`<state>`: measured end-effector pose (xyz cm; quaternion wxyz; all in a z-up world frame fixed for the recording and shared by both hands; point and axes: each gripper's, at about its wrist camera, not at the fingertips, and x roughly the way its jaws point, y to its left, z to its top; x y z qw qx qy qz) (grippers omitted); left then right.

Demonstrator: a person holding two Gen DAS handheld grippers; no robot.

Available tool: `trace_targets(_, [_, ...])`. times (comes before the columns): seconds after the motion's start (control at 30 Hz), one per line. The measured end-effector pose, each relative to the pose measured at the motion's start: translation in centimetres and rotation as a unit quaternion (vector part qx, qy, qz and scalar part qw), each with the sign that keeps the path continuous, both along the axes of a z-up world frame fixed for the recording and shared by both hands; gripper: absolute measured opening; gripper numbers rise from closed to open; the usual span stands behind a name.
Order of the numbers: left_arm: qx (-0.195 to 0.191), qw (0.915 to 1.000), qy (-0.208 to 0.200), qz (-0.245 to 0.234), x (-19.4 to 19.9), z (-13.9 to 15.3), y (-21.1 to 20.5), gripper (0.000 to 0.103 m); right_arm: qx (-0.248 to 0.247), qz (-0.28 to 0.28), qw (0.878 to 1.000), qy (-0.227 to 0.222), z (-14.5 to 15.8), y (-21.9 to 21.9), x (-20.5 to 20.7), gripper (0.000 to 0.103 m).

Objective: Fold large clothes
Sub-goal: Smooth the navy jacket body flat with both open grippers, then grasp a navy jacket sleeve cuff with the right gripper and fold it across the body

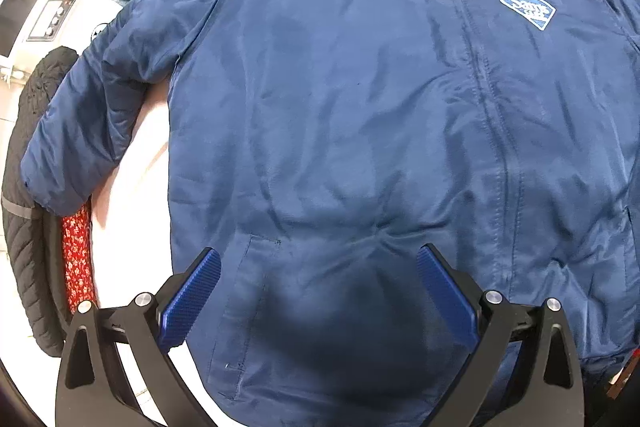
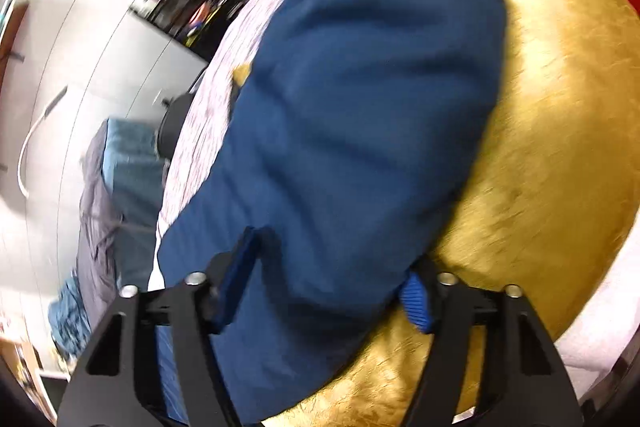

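The jacket (image 1: 360,147) lies flat, front up, sleeve (image 1: 92,115) toward 9 o'clock. The left gripper (image 1: 319,291) hangs spread over its hem. The right gripper (image 2: 326,279) pinches a blue fold (image 2: 360,107) over gold cloth (image 2: 560,147).

The white-edged chest patch (image 1: 527,7) on the blue jacket (image 1: 360,107) bears script lettering too blurred to read.

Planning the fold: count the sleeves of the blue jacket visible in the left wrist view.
1 in full: the left-hand sleeve lies spread out beside the blue jacket, its cuff near the red floral cloth. The other sleeve shows only as a sliver at the right edge.
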<state>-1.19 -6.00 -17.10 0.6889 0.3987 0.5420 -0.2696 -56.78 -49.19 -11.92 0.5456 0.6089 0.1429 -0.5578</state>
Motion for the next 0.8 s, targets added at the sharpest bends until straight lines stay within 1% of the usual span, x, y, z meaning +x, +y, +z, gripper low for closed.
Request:
trace_targets(0.03, [-0.002, 1.0000, -0.001, 0.000, -0.1, 0.2, 0.0, 0.097, -0.003, -0.004, 1.000, 0.003, 0.0, -0.4, -0.4, 0.063])
trace_targets(0.1, [-0.004, 1.0000, -0.003, 0.002, -0.2, 0.4, 0.0, 0.097, -0.018, -0.018, 0.999, 0.028, 1.2, 0.1, -1.5, 0.063])
trace_targets(0.17, [-0.005, 1.0000, 0.000, 0.004, -0.3, 0.4, 0.1, 0.097, -0.040, -0.031, 0.997, 0.064, 2.3, -0.2, -3.2, 0.063])
trace_targets(0.2, [-0.003, 1.0000, 0.001, 0.005, -0.3, 0.3, 0.1, 0.097, -0.038, -0.030, 0.997, 0.068, 2.4, -0.8, -4.0, 0.063])
trace_targets(0.27, [0.001, 1.0000, 0.004, 0.003, -0.4, 0.1, 0.1, 0.097, -0.019, -0.030, 0.998, 0.053, 1.6, -2.4, -4.9, 0.063])
trace_targets(0.33, [0.004, 1.0000, 0.006, -0.001, -0.6, -0.1, -0.1, 0.097, -0.011, -0.035, 0.999, 0.034, 1.0, -3.3, -5.4, 0.063])
trace_targets(0.37, [0.004, 1.0000, 0.005, -0.005, -0.8, -0.1, -0.3, 0.097, -0.012, -0.032, 0.999, 0.036, 1.0, -3.8, -5.2, 0.063])
trace_targets(0.4, [0.003, 1.0000, 0.005, -0.008, -1.0, 0.0, -0.4, 0.097, -0.018, -0.025, 0.998, 0.051, 1.1, -4.2, -4.8, 0.048])
trace_targets(0.43, [0.001, 0.9999, 0.004, -0.012, -1.1, 0.1, -0.5, 0.097, -0.020, -0.018, 0.998, 0.064, 1.3, -4.5, -4.3, 0.025])
trace_targets(0.47, [0.000, 0.9999, 0.003, -0.015, -1.2, 0.2, -0.6, 0.097, -0.024, -0.007, 0.996, 0.081, 1.9, -4.7, -3.6, 0.020])
trace_targets(0.5, [-0.002, 0.9998, 0.000, -0.020, -1.4, 0.4, -0.7, 0.097, -0.034, -0.001, 0.996, 0.086, 2.6, -4.5, -3.3, 0.014])
trace_targets(0.6, [-0.008, 0.9997, -0.006, -0.021, -1.4, 0.7, -0.7, 0.097, -0.061, 0.008, 0.993, 0.099, 5.0, -3.8, -1.8, 0.011])
trace_targets(0.67, [-0.012, 0.9998, -0.004, -0.014, -1.2, 0.7, -0.4, 0.097, -0.090, 0.039, 0.990, 0.105, 8.0, -3.3, 0.8, 0.011])
trace_targets(0.7, [-0.014, 0.9999, -0.002, -0.010, -1.1, 0.6, -0.3, 0.097, -0.099, 0.052, 0.988, 0.107, 8.9, -2.7, 1.7, 0.010])
trace_targets(0.77, [-0.017, 0.9998, 0.000, -0.002, -0.8, 0.5, 0.0, 0.097, -0.131, 0.100, 0.981, 0.103, 11.5, -2.2, 5.8, 0.010])
trace_targets(0.8, [-0.019, 0.9998, 0.001, 0.002, -0.6, 0.4, 0.2, 0.097, -0.148, 0.135, 0.974, 0.103, 13.0, -1.8, 8.8, 0.010])
